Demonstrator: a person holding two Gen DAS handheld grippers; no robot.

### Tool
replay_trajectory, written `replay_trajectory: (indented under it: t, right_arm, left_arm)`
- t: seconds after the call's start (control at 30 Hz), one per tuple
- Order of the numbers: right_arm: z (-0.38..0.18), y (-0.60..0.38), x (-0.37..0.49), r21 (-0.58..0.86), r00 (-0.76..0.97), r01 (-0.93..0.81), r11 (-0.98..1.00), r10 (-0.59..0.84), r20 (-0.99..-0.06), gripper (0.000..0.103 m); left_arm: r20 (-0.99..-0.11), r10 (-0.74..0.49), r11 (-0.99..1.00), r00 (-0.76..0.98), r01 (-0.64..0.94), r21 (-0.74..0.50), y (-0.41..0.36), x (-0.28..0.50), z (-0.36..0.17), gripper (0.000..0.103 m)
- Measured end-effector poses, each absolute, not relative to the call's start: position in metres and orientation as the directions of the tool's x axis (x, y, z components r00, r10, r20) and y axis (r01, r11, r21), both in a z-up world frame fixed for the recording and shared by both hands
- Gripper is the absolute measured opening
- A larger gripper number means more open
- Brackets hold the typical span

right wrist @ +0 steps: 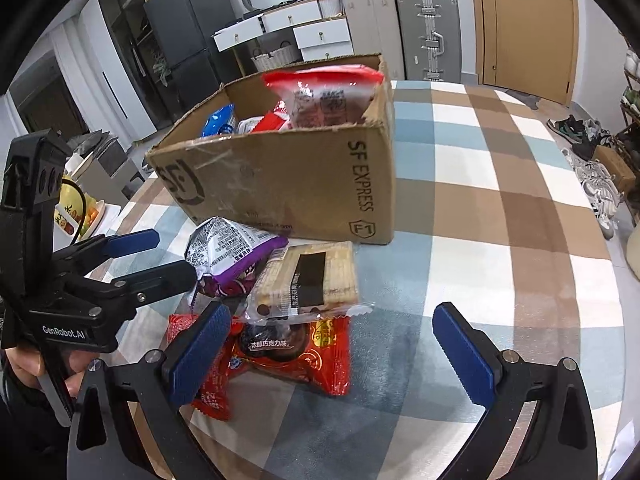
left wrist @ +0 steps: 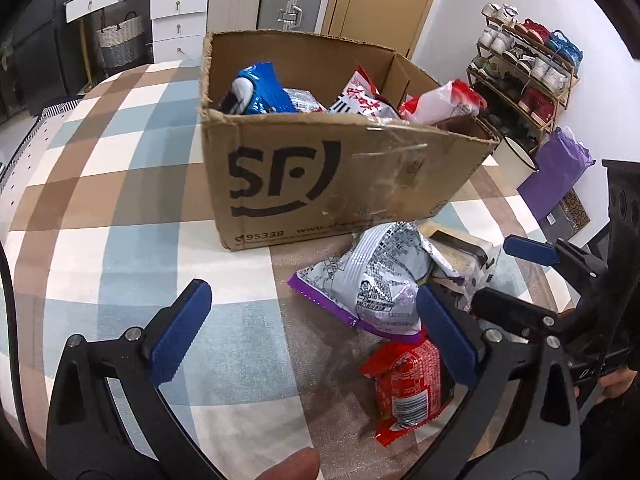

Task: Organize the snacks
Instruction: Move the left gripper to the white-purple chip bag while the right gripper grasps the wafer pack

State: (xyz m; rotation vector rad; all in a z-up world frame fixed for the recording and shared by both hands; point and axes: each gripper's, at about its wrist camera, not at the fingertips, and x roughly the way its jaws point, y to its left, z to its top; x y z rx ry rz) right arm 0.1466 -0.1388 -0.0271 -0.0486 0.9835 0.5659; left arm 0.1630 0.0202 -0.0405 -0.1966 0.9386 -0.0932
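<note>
The left gripper [left wrist: 316, 332] hangs low with its blue-padded jaws spread wide, nothing between them. The right gripper [right wrist: 344, 356] is likewise spread wide and empty, angled down. Each sits just beside the other, and a hand [right wrist: 28, 360] wraps the left gripper's handle.

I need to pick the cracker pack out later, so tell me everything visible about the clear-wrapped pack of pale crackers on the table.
The clear-wrapped pack of pale crackers is a flat rectangular plastic packet with a black label strip across its middle and crimped ends. It lies flat on the checked tablecloth just in front of the brown cardboard box, overlapping the red snack packet and touching the silver-and-purple chip bag. No gripper touches it.
</note>
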Motion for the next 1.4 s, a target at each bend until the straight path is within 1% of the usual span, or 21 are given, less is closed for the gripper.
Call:
replay_trajectory:
  t: [0.17,0.27,0.47,0.53,0.63,0.7,0.8,0.93,0.97,1.13,1.3,1.33,1.4]
  right_arm:
    - [-0.033,-0.133,0.148,0.222,0.398,-0.484,0.846,0.439,-0.806,0.103]
    - [-0.037,-0.129,0.151,0.224,0.39,-0.487,0.844,0.44,-0.809,0.103]
    - [-0.043,-0.132,0.159,0.221,0.404,-0.449,0.866,0.417,-0.814,0.103]
    - [-0.043,-0.133,0.159,0.236,0.403,-0.449,0.862,0.431,-0.807,0.103]
    - [-0.039,-0.134,0.157,0.202,0.446,-0.447,0.871,0.413,-0.794,0.102]
    - [-0.039,-0.136,0.158,0.21,0.442,-0.451,0.867,0.422,-0.792,0.101]
    - [-0.04,-0.138,0.161,0.242,0.431,-0.455,0.857,0.45,-0.782,0.097]
    - [-0.042,-0.136,0.164,0.269,0.414,-0.468,0.842,0.478,-0.775,0.084]
    - [-0.043,-0.136,0.165,0.275,0.408,-0.472,0.837,0.485,-0.774,0.083]
    - [-0.044,-0.135,0.164,0.306,0.398,-0.494,0.814,0.524,-0.753,0.07]
    - [-0.04,-0.136,0.156,0.304,0.424,-0.51,0.805,0.542,-0.725,0.069]
    - [-0.038,-0.137,0.155,0.305,0.429,-0.513,0.803,0.547,-0.719,0.063]
    - [-0.036,-0.14,0.152,0.311,0.428,-0.514,0.799,0.553,-0.715,0.063]
  left_arm:
    - [-0.794,-0.173,0.977,0.582,-0.001,-0.214,0.018,0.166,-0.042,0.102]
    - [-0.801,-0.154,0.98,0.579,-0.015,-0.2,0.019,0.166,-0.044,0.102]
    - [-0.805,-0.163,0.978,0.57,-0.016,-0.209,0.022,0.168,-0.048,0.102]
    - [-0.81,-0.162,0.979,0.563,-0.012,-0.204,0.02,0.171,-0.051,0.102]
    - [-0.811,-0.183,0.976,0.555,0.001,-0.219,0.017,0.174,-0.055,0.102]
    - [-0.815,-0.186,0.975,0.549,0.001,-0.221,0.015,0.177,-0.058,0.102]
    - [-0.813,-0.202,0.972,0.546,0.013,-0.233,0.013,0.181,-0.06,0.102]
    - [-0.81,-0.215,0.97,0.545,0.022,-0.242,0.009,0.183,-0.062,0.102]
    - [-0.81,-0.218,0.969,0.544,0.024,-0.244,0.008,0.184,-0.062,0.102]
    - [-0.808,-0.221,0.969,0.547,0.029,-0.245,0.004,0.186,-0.064,0.102]
    - [-0.812,-0.211,0.973,0.545,0.039,-0.227,0.001,0.182,-0.063,0.102]
    - [-0.813,-0.207,0.975,0.544,0.043,-0.22,0.001,0.181,-0.064,0.102]
    - [-0.814,-0.209,0.976,0.542,0.056,-0.213,-0.001,0.179,-0.063,0.102]
